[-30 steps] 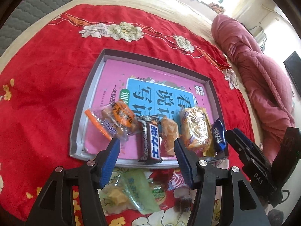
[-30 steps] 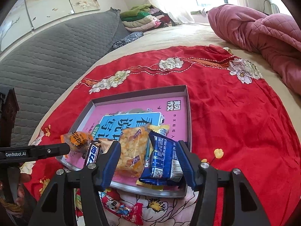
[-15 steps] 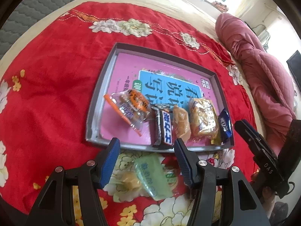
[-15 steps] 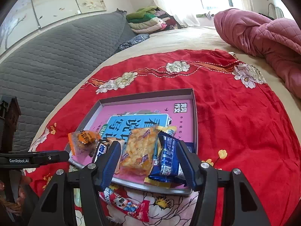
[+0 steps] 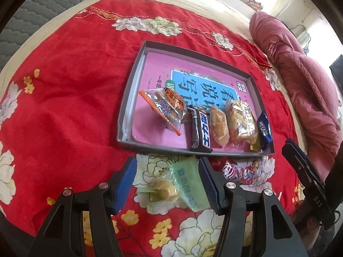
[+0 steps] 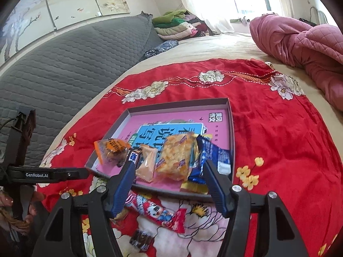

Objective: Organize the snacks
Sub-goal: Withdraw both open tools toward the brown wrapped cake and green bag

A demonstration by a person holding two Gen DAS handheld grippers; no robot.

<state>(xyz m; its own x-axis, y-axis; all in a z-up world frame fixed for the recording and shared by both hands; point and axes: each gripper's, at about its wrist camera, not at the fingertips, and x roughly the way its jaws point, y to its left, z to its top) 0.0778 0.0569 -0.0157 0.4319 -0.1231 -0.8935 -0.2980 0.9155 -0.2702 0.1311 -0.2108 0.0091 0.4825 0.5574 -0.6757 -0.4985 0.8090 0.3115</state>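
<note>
On the red cloth point(image 5: 64, 111), the tray point(image 5: 130, 98) holds a row of five snacks point(image 5: 216, 124) along its near edge. The left gripper point(image 5: 167, 182) hangs spread over a green packet point(image 5: 188, 184), seen only in its view. The right gripper point(image 6: 169, 184), jaws just widening and empty, alone shows the red packet point(image 6: 158, 212) clearly.

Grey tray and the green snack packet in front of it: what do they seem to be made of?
Grey tray: likely cardboard, matte, with thin folded walls and a pale raw inner edge. Green snack packet: thin plastic film, translucent and slightly glossy, crinkled, with the pale snack showing through.
</note>
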